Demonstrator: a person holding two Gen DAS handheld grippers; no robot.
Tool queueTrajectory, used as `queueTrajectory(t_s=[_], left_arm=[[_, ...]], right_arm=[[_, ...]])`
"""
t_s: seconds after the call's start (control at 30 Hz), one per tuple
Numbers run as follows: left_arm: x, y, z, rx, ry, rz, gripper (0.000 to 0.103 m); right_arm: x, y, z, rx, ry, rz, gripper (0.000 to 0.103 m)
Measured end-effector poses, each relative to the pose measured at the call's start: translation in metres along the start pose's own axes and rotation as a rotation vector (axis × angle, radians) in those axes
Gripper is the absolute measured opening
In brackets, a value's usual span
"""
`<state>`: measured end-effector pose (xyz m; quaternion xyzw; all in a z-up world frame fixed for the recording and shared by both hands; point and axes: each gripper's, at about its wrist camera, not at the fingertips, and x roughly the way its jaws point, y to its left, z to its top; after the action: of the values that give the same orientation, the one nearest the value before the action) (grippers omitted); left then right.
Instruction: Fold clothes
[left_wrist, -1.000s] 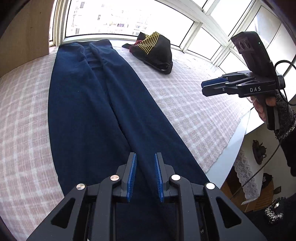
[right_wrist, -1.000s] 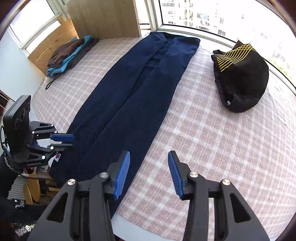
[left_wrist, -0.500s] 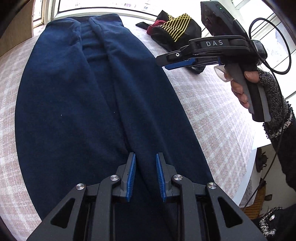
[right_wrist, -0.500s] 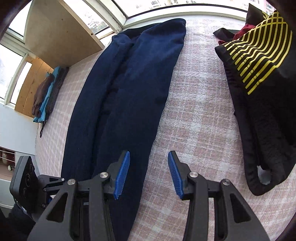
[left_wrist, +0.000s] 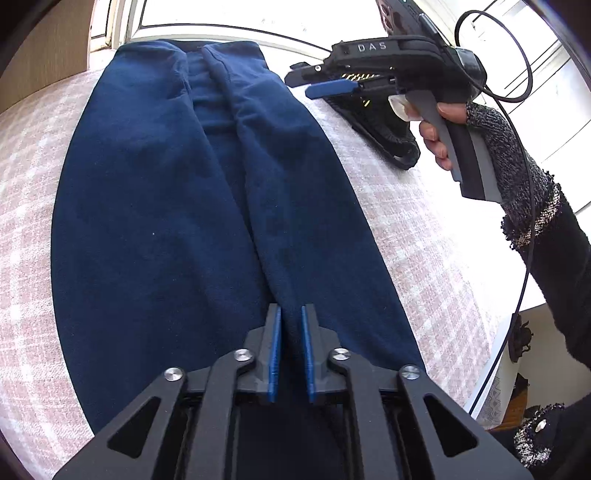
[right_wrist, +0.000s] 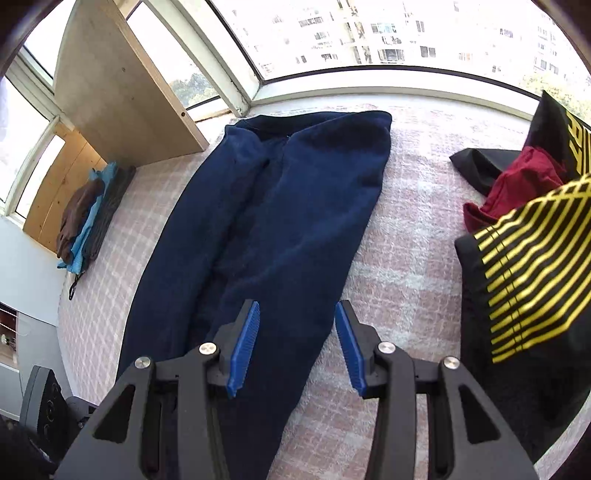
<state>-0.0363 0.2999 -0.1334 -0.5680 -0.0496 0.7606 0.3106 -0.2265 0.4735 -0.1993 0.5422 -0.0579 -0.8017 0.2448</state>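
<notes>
Because folding calls for a flat start, the navy trousers (right_wrist: 273, 229) lie lengthwise on the checked surface (right_wrist: 399, 258), left gripper (left_wrist: 291, 349) nearly closed but empty, right gripper (right_wrist: 295, 343) released above their edge.

- Bare checked bedcover (right_wrist: 399, 258) lies open between the navy trousers (right_wrist: 280, 221) and the black striped garment (right_wrist: 532, 280).
- A wooden panel (right_wrist: 110, 92) and folded pile (right_wrist: 85, 214) block the far left.

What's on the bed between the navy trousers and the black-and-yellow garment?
Only bare checked bedcover between navy trousers and black-and-yellow garment, shown in the right wrist view.
</notes>
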Motion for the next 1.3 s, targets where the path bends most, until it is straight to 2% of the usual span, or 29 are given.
queueTrajectory(t_s=[0.13,0.2,0.27,0.37,0.43,0.5,0.57,0.67,0.77,0.87,0.93,1.03,1.1,1.13,1.17,1.23,1.3], left_arm=[[-0.009,-0.003,-0.007,0.008,-0.028,0.013,0.021],[-0.022,-0.002,-0.015,-0.004,-0.057,0.018,0.021],[-0.039,0.002,-0.03,-0.036,-0.088,0.017,0.021],[-0.065,0.01,-0.053,-0.084,-0.133,0.015,0.025],[-0.079,0.015,-0.069,-0.118,-0.152,0.016,0.026],[-0.09,0.021,-0.084,-0.145,-0.159,0.024,0.026],[-0.098,0.025,-0.098,-0.161,-0.16,0.03,0.026],[-0.109,0.029,-0.117,-0.175,-0.15,0.037,0.026],[-0.12,0.028,-0.138,-0.171,-0.139,0.033,0.027],[-0.125,0.02,-0.166,-0.159,-0.133,0.008,0.028],[-0.126,0.013,-0.183,-0.141,-0.13,0.009,0.028],[-0.127,0.005,-0.206,-0.12,-0.117,0.0,0.028],[-0.126,-0.001,-0.218,-0.106,-0.109,-0.002,0.028],[-0.126,-0.004,-0.223,-0.095,-0.106,-0.003,0.028],[-0.128,-0.008,-0.23,-0.077,-0.104,0.0,0.028],[-0.128,-0.015,-0.24,-0.033,-0.101,0.007,0.028],[-0.123,-0.025,-0.245,0.034,-0.101,0.025,0.028]], right_arm=[[0.036,0.018,0.014,-0.201,0.051,-0.117,0.041],[0.036,0.023,0.016,-0.241,0.07,-0.146,0.035],[0.022,0.029,0.016,-0.255,0.033,-0.15,0.032],[0.004,0.052,0.003,-0.318,-0.005,-0.091,0.032],[0.015,0.069,-0.009,-0.385,0.034,-0.104,0.032],[0.036,0.08,-0.019,-0.443,0.091,-0.153,0.032],[0.048,0.083,-0.025,-0.45,0.109,-0.184,0.034],[0.037,0.084,-0.025,-0.397,0.081,-0.165,0.034],[0.0,0.097,-0.044,-0.357,0.072,-0.049,0.034],[-0.031,0.12,-0.097,-0.345,0.13,0.078,0.034],[-0.044,0.137,-0.145,-0.342,0.193,0.136,0.034],[-0.043,0.168,-0.216,-0.377,0.265,0.149,0.034],[-0.031,0.185,-0.253,-0.405,0.299,0.123,0.035],[-0.034,0.193,-0.263,-0.43,0.244,0.09,0.036],[-0.036,0.2,-0.268,-0.454,0.226,0.06,0.037],[-0.044,0.204,-0.275,-0.419,0.249,0.017,0.037],[-0.066,0.205,-0.28,-0.343,0.207,0.074,0.037]])
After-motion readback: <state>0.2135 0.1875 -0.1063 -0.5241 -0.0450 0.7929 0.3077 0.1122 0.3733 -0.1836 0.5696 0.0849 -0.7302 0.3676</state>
